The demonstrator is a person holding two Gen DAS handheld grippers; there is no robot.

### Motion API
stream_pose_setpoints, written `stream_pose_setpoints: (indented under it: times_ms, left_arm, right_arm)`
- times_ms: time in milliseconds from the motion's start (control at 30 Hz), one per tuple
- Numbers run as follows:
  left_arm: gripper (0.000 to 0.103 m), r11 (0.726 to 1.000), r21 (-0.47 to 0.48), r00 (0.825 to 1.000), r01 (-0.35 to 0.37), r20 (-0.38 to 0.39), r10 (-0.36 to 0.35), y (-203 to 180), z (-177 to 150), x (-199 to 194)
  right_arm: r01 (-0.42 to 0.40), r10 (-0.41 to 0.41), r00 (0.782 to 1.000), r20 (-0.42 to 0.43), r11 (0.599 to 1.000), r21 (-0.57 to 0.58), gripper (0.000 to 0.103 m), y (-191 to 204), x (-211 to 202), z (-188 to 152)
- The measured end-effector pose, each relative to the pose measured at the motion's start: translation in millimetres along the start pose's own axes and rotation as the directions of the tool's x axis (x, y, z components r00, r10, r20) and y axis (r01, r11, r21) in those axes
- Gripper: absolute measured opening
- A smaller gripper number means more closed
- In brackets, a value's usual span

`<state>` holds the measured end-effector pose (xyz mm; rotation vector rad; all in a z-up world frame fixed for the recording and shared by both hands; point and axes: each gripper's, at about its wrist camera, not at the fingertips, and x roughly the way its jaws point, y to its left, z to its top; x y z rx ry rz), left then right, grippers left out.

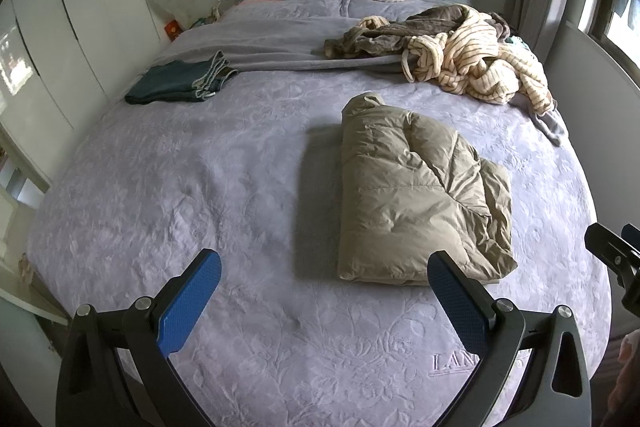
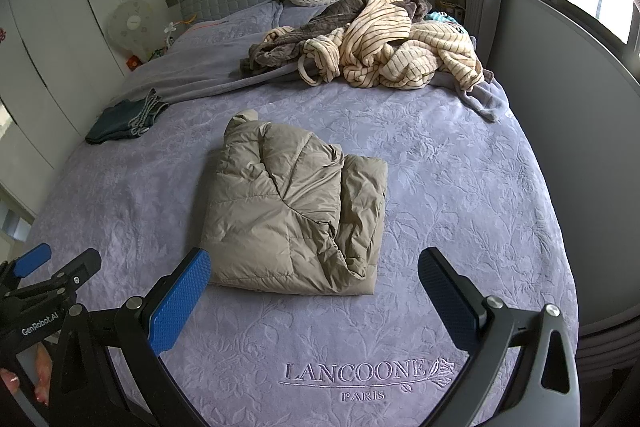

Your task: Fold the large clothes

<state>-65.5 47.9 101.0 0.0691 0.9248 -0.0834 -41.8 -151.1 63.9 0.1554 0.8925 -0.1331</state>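
Jaws wide apart (seemingly empty) near jacket [image 2: 296, 211]

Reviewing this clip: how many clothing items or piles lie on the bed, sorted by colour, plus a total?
Tan: 1, folded puffer jacket
Dark teal: 1, folded jeans
Cream striped and brown: 1, unfolded heap; separate garments in it cannot be counted
Total: 3

Both claws are open, holding nothing.

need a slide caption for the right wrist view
Open right gripper hovers before a folded khaki puffer jacket on a lavender bedspread, striped robes piled behind.
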Motion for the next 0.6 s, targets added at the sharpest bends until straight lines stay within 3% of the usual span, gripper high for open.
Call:
stream_pose_setpoints:
  times_ms: [600]
  left_arm:
    - [0.103, 1.000, 0.000, 1.000, 0.005, 0.004, -0.005, 3.4, -1.9, -0.3]
  right_arm:
    - [0.001, -0.001, 1.000, 0.000, 1.000, 0.001, 0.103, 0.5, -0.3, -0.2]
